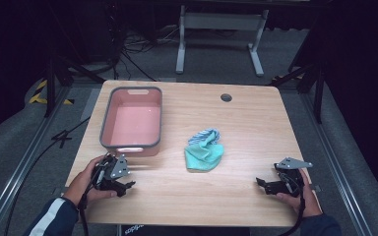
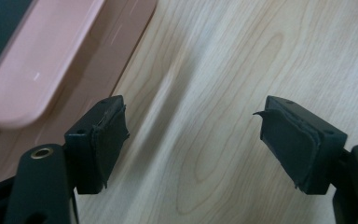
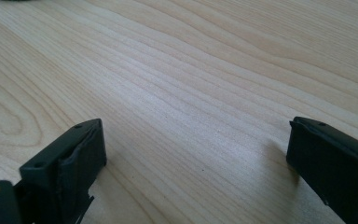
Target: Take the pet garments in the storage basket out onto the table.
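Rounded-rectangular pink plastic tub (image 1: 132, 123) with grey rim, long axis running away from the person, crumpled teal cloth (image 1: 204, 152) on wood-grain table (image 1: 246, 128), left gripper (image 1: 123, 186) and right gripper (image 1: 265, 184) both wide open, empty.

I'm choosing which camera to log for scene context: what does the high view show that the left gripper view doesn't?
High view alone: the green cloth crumpled mid-table, the whole pink tub with its grey rim, the right gripper, and both hands.
Left gripper view alone: its pads close up, worn and peeling at the edges, jaws wide apart.
Shared: the wooden table, the tub's near end, and the left gripper.
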{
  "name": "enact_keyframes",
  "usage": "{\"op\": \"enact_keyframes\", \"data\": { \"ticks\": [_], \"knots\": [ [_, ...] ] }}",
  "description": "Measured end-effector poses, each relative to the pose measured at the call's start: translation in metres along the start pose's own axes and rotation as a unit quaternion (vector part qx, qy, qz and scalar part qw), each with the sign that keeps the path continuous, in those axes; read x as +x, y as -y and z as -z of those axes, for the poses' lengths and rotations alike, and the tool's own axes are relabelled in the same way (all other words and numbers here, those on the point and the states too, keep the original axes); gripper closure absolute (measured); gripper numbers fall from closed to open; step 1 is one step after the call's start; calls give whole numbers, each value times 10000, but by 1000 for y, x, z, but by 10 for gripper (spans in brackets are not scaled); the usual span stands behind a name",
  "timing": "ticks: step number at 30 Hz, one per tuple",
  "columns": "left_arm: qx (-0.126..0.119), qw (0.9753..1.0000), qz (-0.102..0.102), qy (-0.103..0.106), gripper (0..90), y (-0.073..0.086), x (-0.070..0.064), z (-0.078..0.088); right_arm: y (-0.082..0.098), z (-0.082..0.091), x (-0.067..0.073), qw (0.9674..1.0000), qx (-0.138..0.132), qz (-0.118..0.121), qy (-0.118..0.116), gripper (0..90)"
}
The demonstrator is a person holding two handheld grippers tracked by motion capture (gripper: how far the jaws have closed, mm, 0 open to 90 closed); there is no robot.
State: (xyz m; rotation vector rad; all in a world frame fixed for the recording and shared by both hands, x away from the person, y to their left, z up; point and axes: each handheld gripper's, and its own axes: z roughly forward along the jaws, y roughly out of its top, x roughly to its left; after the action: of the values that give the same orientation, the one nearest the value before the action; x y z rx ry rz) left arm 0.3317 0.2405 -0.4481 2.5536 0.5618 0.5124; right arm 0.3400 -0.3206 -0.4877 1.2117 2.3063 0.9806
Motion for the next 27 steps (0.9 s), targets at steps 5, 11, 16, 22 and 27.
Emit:
{"op": "enact_keyframes", "data": {
  "ticks": [5,11,16,22,27],
  "knots": [
    [-98,9996,269,-4,222,13,2,-2,0,0,0,10000,-5,-11,-1,48],
    [-286,9974,662,48,213,31,6,-4,0,0,0,10000,-5,-11,-2,48],
    [-505,9931,1038,192,202,45,10,-4,0,0,0,10000,-6,-11,-2,49],
    [-845,9847,1497,275,167,62,14,-5,0,0,0,10000,-5,-12,-3,49],
    [-835,9810,1722,323,148,66,16,-6,0,0,0,10000,-6,-13,-4,48]
  ]
}}
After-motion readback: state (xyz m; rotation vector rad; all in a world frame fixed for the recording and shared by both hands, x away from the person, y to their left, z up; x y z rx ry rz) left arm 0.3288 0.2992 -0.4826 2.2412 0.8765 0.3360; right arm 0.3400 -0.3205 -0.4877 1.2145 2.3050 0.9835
